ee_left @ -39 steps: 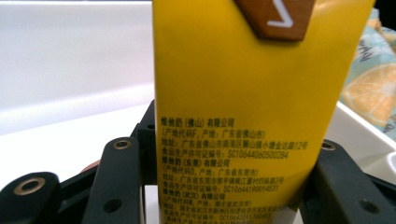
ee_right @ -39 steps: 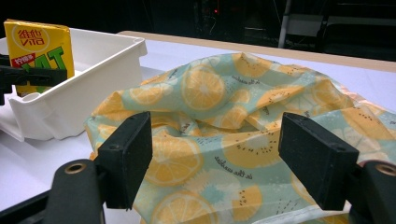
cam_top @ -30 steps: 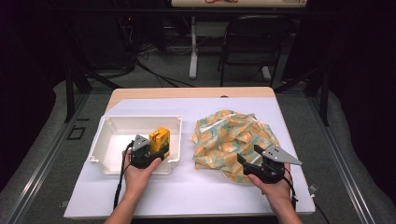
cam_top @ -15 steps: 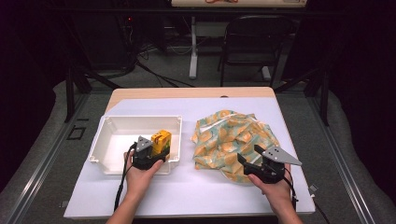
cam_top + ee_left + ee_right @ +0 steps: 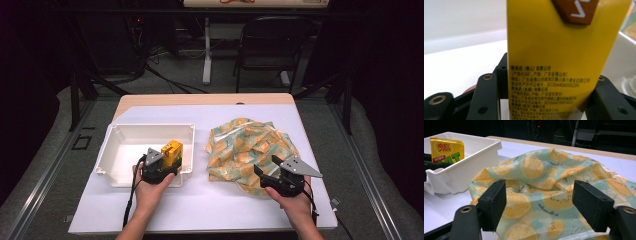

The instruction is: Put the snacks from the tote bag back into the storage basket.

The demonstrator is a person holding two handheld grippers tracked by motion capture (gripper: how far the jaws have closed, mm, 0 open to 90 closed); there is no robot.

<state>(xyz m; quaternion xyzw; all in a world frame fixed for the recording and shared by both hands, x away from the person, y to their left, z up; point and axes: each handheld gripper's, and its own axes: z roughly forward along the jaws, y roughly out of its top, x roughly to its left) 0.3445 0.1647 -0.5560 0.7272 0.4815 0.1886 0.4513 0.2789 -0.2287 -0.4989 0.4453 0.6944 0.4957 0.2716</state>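
A yellow drink carton (image 5: 172,151) stands upright inside the white plastic bin (image 5: 145,127), near its front right corner. My left gripper (image 5: 167,162) is shut on the carton, and in the left gripper view the carton's printed side (image 5: 549,50) fills the space between both black jaws. A crumpled cloth with an orange-slice print (image 5: 250,147) lies on the table to the right of the bin. My right gripper (image 5: 266,167) is open at the cloth's near edge. In the right gripper view its jaws stand on either side of a fold of cloth (image 5: 536,170) without pressing it.
The table has a white top (image 5: 200,210) with a wooden strip at the far edge. A dark chair (image 5: 270,45) and cables stand beyond the table. The bin's wall (image 5: 461,172) and the carton (image 5: 446,150) sit left of the cloth in the right gripper view.
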